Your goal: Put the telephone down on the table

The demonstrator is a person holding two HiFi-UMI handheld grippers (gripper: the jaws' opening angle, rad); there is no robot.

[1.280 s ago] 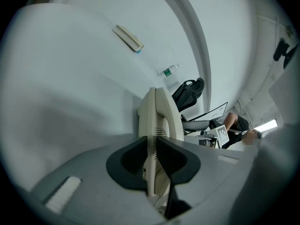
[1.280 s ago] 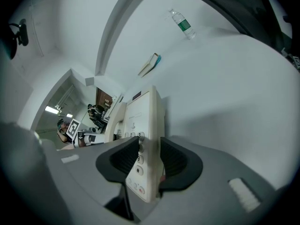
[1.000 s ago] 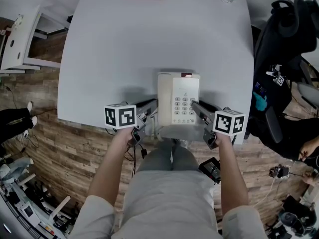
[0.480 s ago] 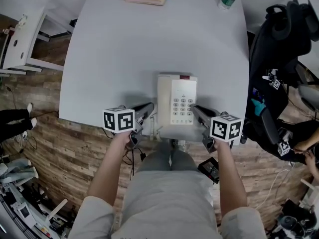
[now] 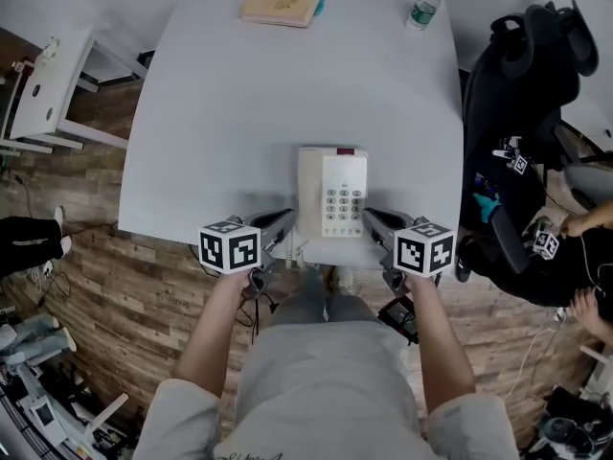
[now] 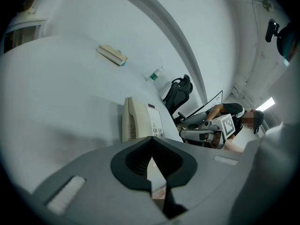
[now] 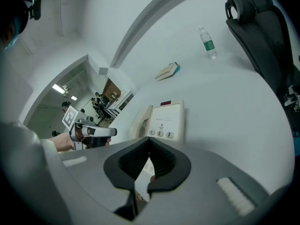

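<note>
The cream telephone [image 5: 331, 204] lies flat on the white table [image 5: 287, 94] near its front edge, handset on its left side. My left gripper [image 5: 287, 218] is just off the phone's front left corner and my right gripper [image 5: 370, 217] just off its front right corner; neither touches it. In the left gripper view the telephone [image 6: 140, 121] lies ahead of my left gripper [image 6: 151, 142], whose jaws meet with nothing between them. The right gripper view shows the telephone [image 7: 161, 120] beyond my right gripper [image 7: 149, 143], shut and empty.
A tan book [image 5: 281, 3] and a water bottle [image 5: 421, 6] sit at the table's far edge. A black office chair [image 5: 522, 75] stands at the right of the table. Wooden floor lies under the front edge, with cables and devices scattered on it.
Both grippers have drawn back from the telephone's sides toward the table's front edge. The telephone has stayed where it lies.
</note>
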